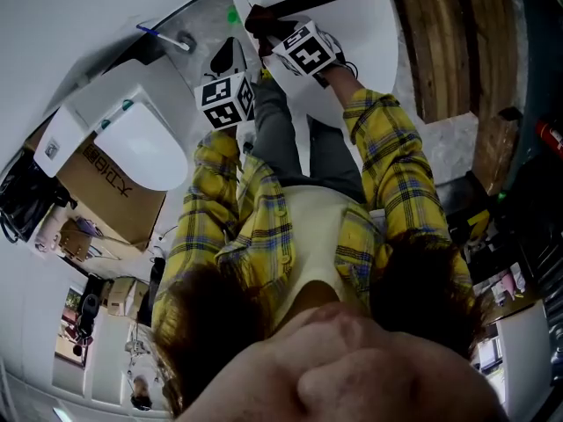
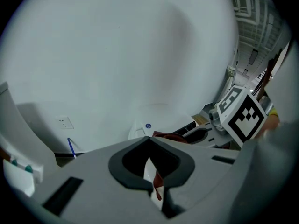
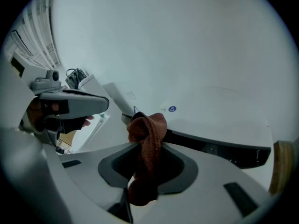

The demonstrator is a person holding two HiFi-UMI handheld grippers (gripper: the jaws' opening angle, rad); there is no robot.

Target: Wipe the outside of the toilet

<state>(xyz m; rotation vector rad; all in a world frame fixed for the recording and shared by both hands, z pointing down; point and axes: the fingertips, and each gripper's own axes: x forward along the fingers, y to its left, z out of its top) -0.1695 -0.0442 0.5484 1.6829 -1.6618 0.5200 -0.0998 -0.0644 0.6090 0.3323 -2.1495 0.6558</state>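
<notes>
A white toilet [image 1: 339, 11] with a dark seam under its lid stands in front of me; it also shows in the right gripper view [image 3: 224, 111] and, small, in the left gripper view [image 2: 140, 130]. My right gripper [image 3: 148, 143] [image 1: 264, 23] is shut on a brown cloth [image 3: 145, 139] [image 1: 261, 18], which is held up against the toilet's upper edge. The cloth [image 2: 170, 136] and the right gripper's marker cube [image 2: 243, 113] appear in the left gripper view. My left gripper [image 2: 149, 138] [image 1: 229, 51] is shut with nothing between its jaws and hangs just left of the toilet, apart from the cloth.
A second white toilet [image 1: 132, 143] stands to the left, with a cardboard box [image 1: 106, 183] and a black bag [image 1: 22, 196] beside it. A blue-handled brush [image 1: 158, 35] leans by the wall. Wooden panelling [image 1: 449, 42] runs at the right. A wall socket [image 2: 65, 122] is low down.
</notes>
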